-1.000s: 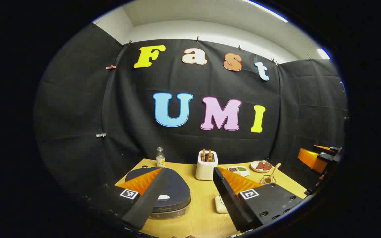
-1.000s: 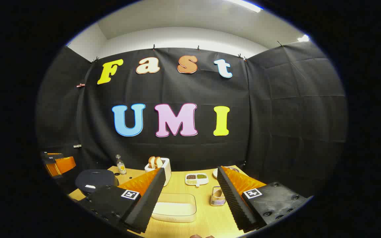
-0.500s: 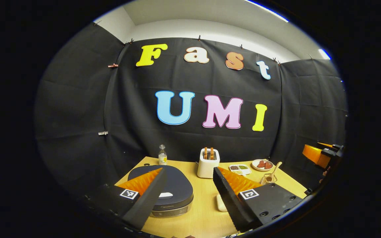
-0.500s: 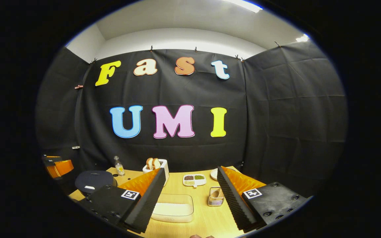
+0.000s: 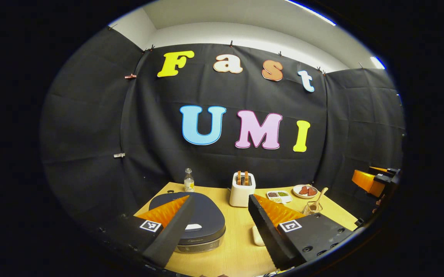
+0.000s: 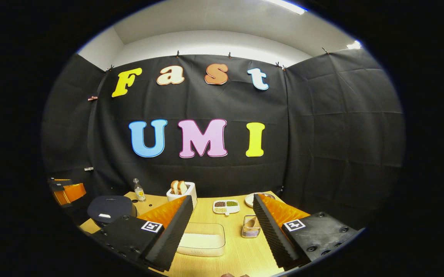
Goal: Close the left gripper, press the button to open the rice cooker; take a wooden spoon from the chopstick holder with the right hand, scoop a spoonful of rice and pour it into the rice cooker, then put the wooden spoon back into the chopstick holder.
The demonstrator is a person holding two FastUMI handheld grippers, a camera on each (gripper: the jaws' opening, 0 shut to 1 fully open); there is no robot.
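I am holding both grippers above the near edge of the wooden table (image 5: 237, 246), the left gripper (image 5: 218, 227) wide open and empty over the closed rice cooker (image 5: 202, 221) at near left, whose button (image 5: 193, 227) I judge needs shut jaws. I am keeping the right gripper (image 6: 222, 231) equally wide and empty, facing the rice tray (image 6: 202, 239) with the chopstick holder (image 6: 250, 228) just right of it. The wooden spoon (image 5: 319, 198) is standing in that holder, handle up for gripping.
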